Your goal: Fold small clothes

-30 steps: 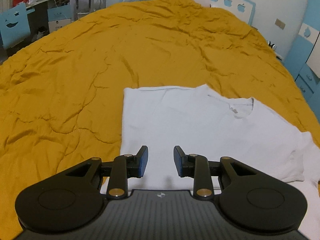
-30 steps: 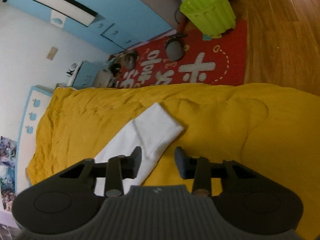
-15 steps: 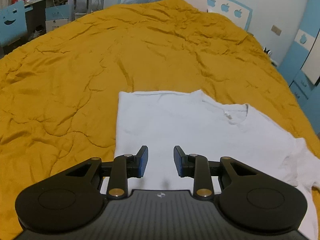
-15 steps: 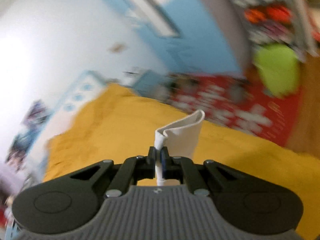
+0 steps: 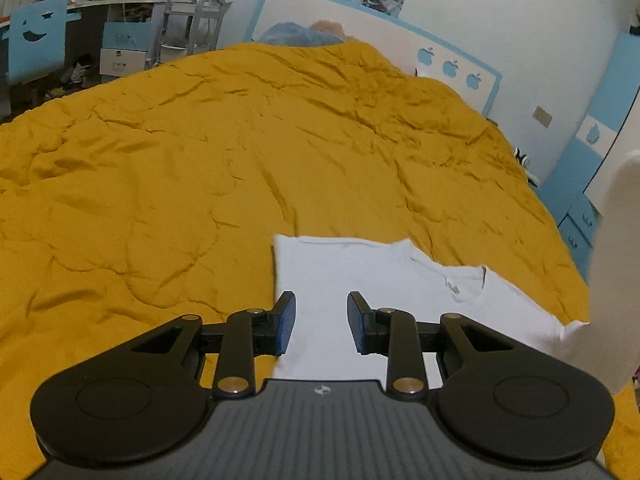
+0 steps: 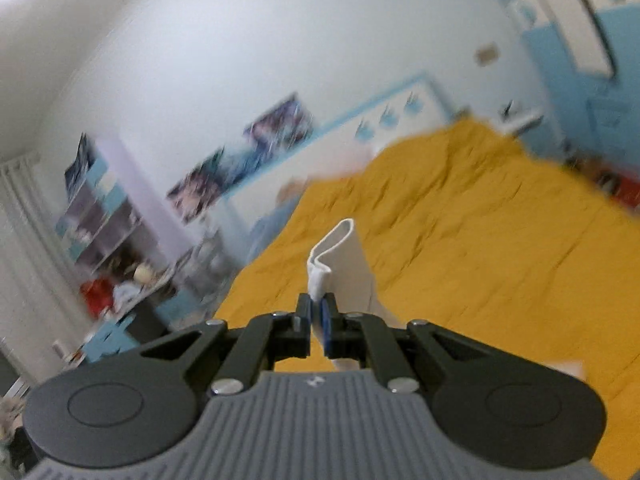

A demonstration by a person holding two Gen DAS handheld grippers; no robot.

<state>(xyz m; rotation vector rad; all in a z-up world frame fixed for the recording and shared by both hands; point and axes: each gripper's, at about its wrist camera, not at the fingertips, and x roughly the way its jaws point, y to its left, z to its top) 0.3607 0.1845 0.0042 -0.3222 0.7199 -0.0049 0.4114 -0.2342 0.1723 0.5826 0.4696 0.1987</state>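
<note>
We see bed with rumpled mustard-yellow quilt filling most of left wrist frame. White T-shirt lies flat on quilt at lower centre, one sleeve lifted off at right edge. Blue pillow at quilt's top.

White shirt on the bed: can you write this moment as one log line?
right tool: shut on sleeve, lifted | left tool: open over white shirt | yellow blanket: underneath
</note>
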